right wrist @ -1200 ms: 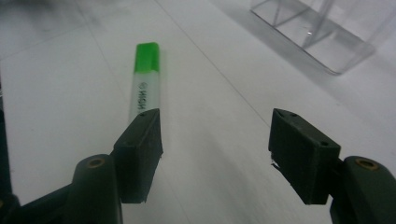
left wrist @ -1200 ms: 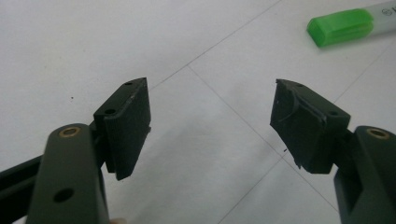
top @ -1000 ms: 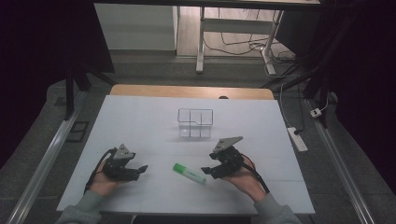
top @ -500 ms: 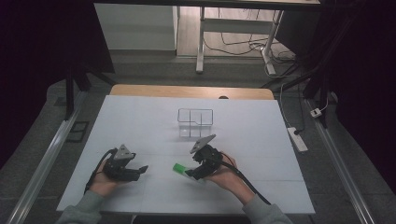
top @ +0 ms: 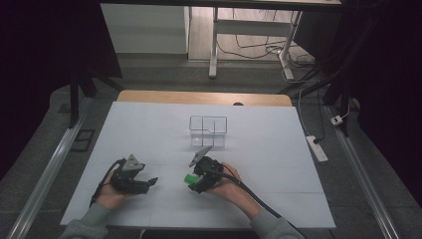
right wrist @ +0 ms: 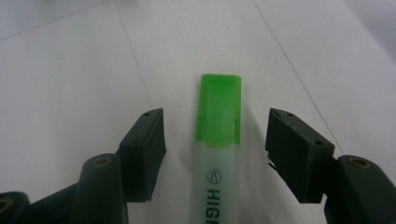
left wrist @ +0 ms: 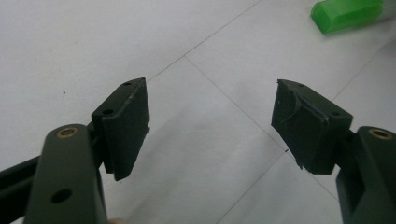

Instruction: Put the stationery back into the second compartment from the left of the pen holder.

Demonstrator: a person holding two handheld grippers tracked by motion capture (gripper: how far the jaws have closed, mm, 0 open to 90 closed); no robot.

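Currently the right gripper (right wrist: 215, 154), jaws spread and just closing, straddles the green-capped translucent plastic highlighter (right wrist: 218, 154) untouched; next, pinch its barrel. The left gripper (left wrist: 210, 135) idles beside the highlighter, jaws spread.

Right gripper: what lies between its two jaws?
A green highlighter lies flat on the white table between the open jaws of the right gripper, which have just been closing, with gaps either side, as the right gripper view shows.

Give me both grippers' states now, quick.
Left gripper: open, nothing between its jaws.
Right gripper: open, jaws just closing, astride the green-capped translucent plastic highlighter, not yet pressing it.
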